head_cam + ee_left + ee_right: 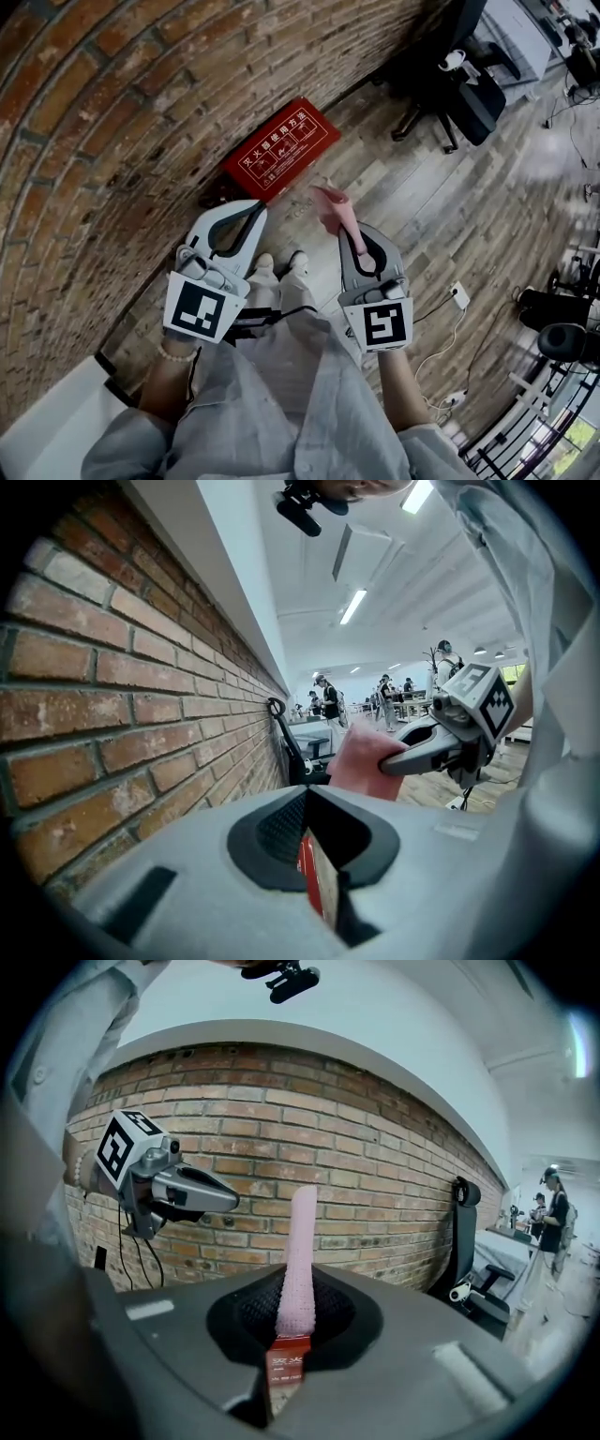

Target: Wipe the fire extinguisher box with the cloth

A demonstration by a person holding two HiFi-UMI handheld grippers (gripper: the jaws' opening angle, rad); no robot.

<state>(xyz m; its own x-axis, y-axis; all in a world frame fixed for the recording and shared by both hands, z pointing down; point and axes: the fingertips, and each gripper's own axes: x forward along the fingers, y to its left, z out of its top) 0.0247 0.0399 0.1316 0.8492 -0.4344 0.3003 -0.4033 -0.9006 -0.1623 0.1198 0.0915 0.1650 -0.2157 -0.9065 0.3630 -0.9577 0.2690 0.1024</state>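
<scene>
Head view: fire extinguisher box (279, 150), red, sits on the wooden floor (450, 206) against the brick wall (112, 122), its printed face closed. I cannot see what is in it. My left gripper (246, 214) hangs near the box but apart from it, jaws together on nothing. My right gripper (361, 234) is clamped on the pink cloth (333, 208), which sticks out past the tips, clear of the box.

Left gripper view: my jaws are closed, and a red sliver of the box shows through the slit between them. Cloth and right gripper are just beyond.

Right gripper view: cloth stands upright between my jaws, with the box below and the wall behind.
</scene>
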